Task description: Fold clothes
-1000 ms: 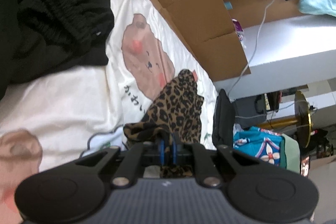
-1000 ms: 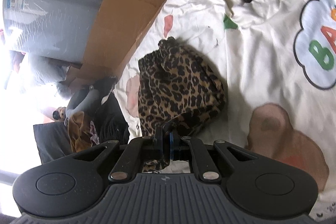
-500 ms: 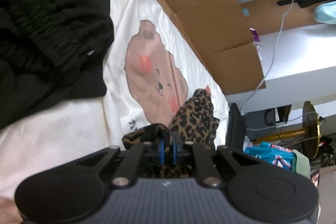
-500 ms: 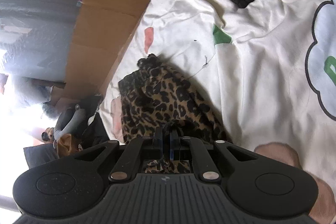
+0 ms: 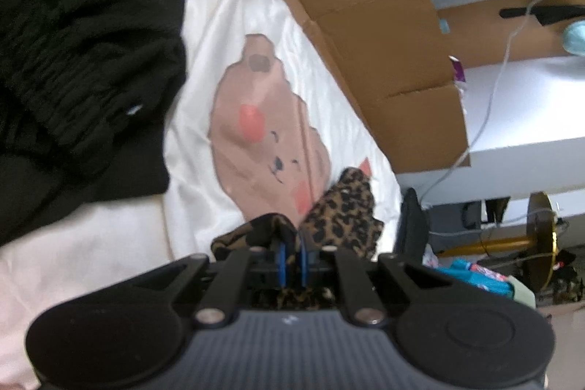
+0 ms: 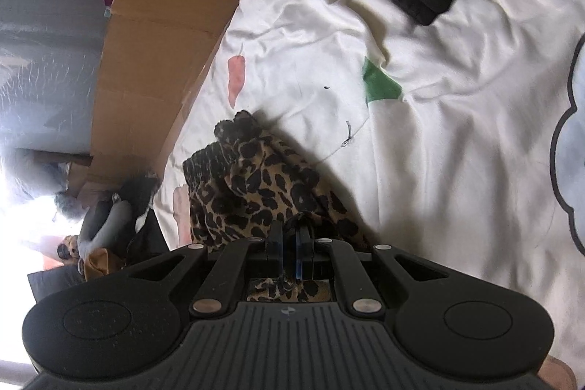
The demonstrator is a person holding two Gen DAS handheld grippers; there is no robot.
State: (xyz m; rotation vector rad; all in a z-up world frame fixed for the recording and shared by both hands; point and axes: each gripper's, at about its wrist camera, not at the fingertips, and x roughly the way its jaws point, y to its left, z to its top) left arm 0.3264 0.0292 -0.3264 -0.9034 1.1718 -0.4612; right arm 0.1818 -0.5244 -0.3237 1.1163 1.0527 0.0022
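A white bedsheet point(image 6: 438, 141) printed with a brown bear point(image 5: 263, 134) covers the work surface; flattened cardboard point(image 5: 365, 24) lines its far edge. A leopard-print garment point(image 6: 256, 192) lies bunched on the sheet near the cardboard. The left gripper point(image 5: 291, 253) is clamped on one edge of it. The right gripper point(image 6: 289, 243) is clamped on another edge. Black clothes point(image 5: 73, 61) lie piled beside the bear, possibly knitwear; the blurred view does not confirm this.
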